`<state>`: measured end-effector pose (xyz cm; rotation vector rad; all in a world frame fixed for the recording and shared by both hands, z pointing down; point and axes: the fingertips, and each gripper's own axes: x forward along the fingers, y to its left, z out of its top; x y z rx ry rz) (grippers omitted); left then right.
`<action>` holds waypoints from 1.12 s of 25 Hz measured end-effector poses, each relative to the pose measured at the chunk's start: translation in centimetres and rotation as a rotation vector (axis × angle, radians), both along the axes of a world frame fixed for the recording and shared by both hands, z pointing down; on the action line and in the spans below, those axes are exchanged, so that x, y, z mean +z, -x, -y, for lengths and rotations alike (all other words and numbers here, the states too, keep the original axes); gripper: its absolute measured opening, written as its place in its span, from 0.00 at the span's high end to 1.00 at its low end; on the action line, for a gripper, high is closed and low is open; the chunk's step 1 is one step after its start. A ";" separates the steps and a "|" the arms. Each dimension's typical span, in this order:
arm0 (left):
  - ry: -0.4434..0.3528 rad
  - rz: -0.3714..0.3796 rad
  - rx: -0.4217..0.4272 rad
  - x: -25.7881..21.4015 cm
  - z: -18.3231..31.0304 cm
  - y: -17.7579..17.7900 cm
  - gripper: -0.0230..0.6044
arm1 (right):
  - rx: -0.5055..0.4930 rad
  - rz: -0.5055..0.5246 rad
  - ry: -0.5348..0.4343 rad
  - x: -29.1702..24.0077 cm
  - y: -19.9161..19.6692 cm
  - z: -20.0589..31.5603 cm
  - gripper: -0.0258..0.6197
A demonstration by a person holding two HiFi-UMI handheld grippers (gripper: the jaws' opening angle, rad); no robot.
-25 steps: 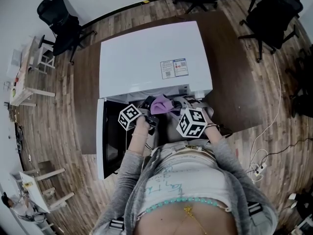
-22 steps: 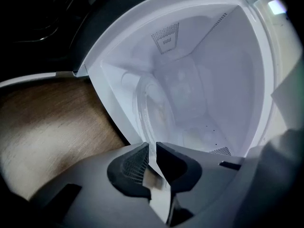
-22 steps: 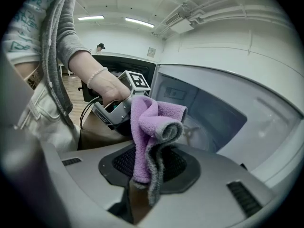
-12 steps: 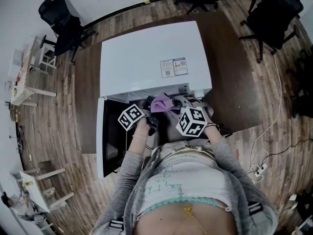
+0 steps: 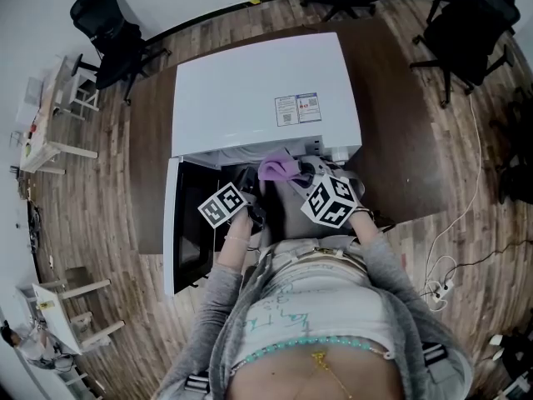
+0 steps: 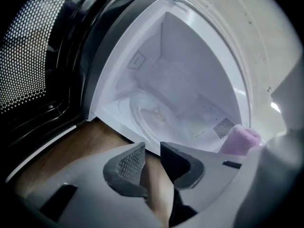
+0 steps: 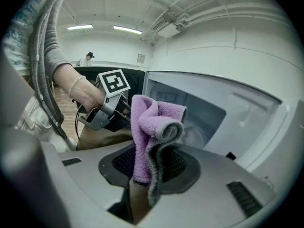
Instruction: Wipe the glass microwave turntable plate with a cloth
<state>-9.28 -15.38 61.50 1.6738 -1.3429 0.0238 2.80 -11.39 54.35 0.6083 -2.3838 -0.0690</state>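
Two grippers meet at the open front of the microwave, set back from the table's near edge: left gripper and right gripper, which carries the cloth. Left gripper view: its jaws, just opening, stand apart with nothing between them; the plate lies on the microwave floor. Right gripper view: the jaws pinch the cloth.

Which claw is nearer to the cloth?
Right. The right claw is shut on the cloth. The left claw, whose jaws have just been opening with nothing between them, is apart, to the cloth's left.
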 end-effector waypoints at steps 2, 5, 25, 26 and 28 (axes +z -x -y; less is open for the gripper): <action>-0.021 0.020 0.029 -0.5 -0.4 -0.4 0.80 | 0.001 0.005 0.002 0.0 0.1 -0.1 0.78; -0.065 0.071 0.088 -1.7 -0.8 -1.1 0.87 | 0.006 0.016 0.003 0.0 0.4 -0.1 0.78; -0.207 0.325 0.381 -6.7 -1.5 -1.4 0.95 | 0.115 0.143 0.000 -2.8 4.0 1.3 0.78; -0.220 0.325 0.389 -7.1 -1.5 -1.4 0.95 | 0.123 0.141 -0.015 -3.1 4.1 1.4 0.78; -0.247 0.331 0.402 -8.1 -1.5 -1.3 0.95 | 0.138 0.139 -0.036 -3.8 4.3 1.4 0.78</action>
